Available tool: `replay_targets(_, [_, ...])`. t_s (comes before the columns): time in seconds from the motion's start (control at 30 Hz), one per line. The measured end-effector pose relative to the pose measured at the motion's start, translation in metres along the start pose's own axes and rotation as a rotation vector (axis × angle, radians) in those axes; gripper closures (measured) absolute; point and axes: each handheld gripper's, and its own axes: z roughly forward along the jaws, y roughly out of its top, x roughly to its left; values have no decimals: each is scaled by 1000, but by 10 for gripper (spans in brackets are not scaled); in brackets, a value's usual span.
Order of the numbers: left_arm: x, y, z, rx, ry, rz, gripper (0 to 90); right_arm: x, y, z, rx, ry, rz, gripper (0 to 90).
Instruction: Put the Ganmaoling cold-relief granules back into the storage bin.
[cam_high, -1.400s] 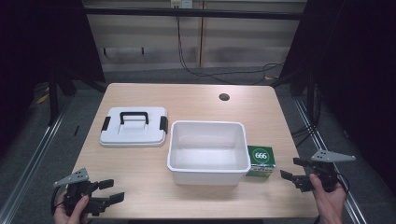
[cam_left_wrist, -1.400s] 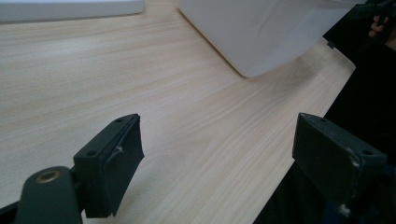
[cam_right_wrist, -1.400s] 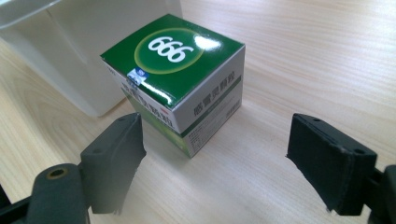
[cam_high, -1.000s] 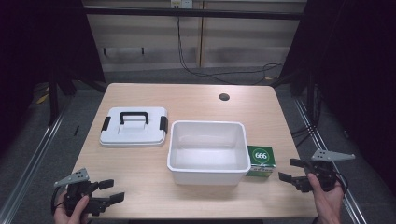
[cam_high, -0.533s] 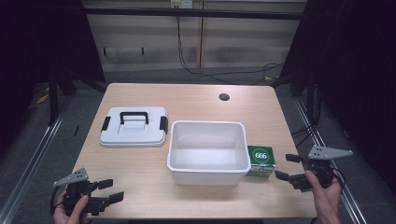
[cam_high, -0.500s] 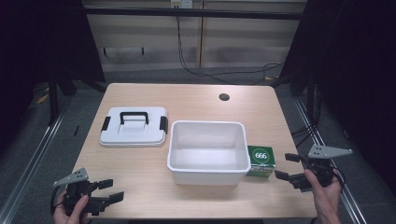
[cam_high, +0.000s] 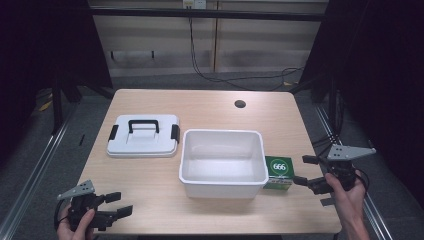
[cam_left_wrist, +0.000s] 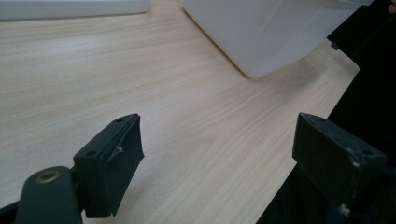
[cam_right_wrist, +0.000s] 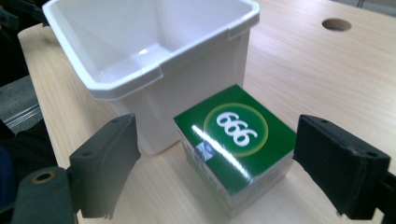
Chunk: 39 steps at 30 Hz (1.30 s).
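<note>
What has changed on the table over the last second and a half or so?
The right tongs, open, have crept left toward the green box, which sits between their jaws in the right gripper view, not yet gripped. The left tongs, also open, the white tub and the lid have stayed put.

White bin (cam_left_wrist: 275, 32) cut off by top edge in left gripper view; green box (cam_high: 278, 173) partly hidden behind bin wall.

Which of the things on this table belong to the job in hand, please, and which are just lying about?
In the job: green box, right gripper open and aimed at it, white tub beside it.
Lying about: white lid, left gripper idle at the table edge.
</note>
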Motion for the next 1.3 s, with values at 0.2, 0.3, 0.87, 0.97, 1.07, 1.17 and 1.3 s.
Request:
replay_targets(0.2, [0,0,-1,-1,-1,-1,161,-4,10,2,18,-11,-35,134])
replay_targets(0.3, [1,0,-1,1,1,0,161,-6,15,3,29,25,-62,135])
replay_targets(0.87, [1,0,0,-2,-3,-5,161,-12,45,35,241,61,-189,125])
replay_targets(0.97, [0,0,-1,-4,-4,-2,161,-13,51,43,302,72,-216,126])
replay_targets(1.07, [2,0,-1,0,-3,4,160,-14,56,46,375,51,-256,129])
replay_targets(1.17, [1,0,-1,-2,-5,-3,160,-16,60,49,411,92,-265,130])
replay_targets(1.3, [1,0,-1,0,-4,4,160,-17,64,53,451,106,-293,126])
